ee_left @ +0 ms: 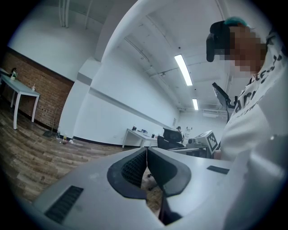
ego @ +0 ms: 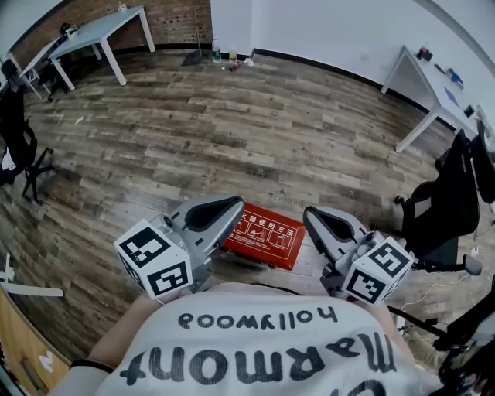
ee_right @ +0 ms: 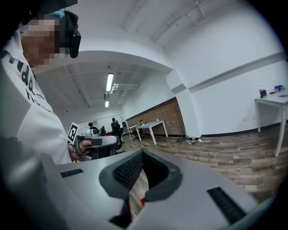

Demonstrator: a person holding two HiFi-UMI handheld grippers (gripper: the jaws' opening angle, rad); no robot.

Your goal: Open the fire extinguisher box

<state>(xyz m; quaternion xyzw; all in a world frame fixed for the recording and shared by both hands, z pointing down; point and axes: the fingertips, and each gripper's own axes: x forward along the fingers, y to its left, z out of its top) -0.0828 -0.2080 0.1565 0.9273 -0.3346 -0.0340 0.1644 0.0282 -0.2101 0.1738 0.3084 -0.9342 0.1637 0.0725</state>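
Fire extinguisher box (ego: pixel 264 235): red with white print on top, lying flat on the wood floor (ego: pixel 232 131) just ahead of the person's shirt, lid closed as far as I can see.
Left gripper (ego: pixel 233 206): jaws squeezed fully together with nothing in them, tip just over the box's left end, not touching it.
Right gripper (ego: pixel 309 213): same deal, clamped tight and empty, tip just off the box's right end.
Head view only: you get the whole box, with both grippers flanking it.
Right gripper view only: the box is just a red sliver low down between the jaws. The left gripper sits off to the side in a hand, and a couple of people (ee_right: pixel 114 124) stand way beyond the box.
Left gripper view only: ceiling strip lights (ee_left: pixel 183 69), and the right gripper's marker cube past the closed jaws.
Office chair (ego: pixel 441 209): right of the box, near it.
White table (ego: pixel 104 31): well beyond the box, by the brick wall (ego: pixel 178 19).
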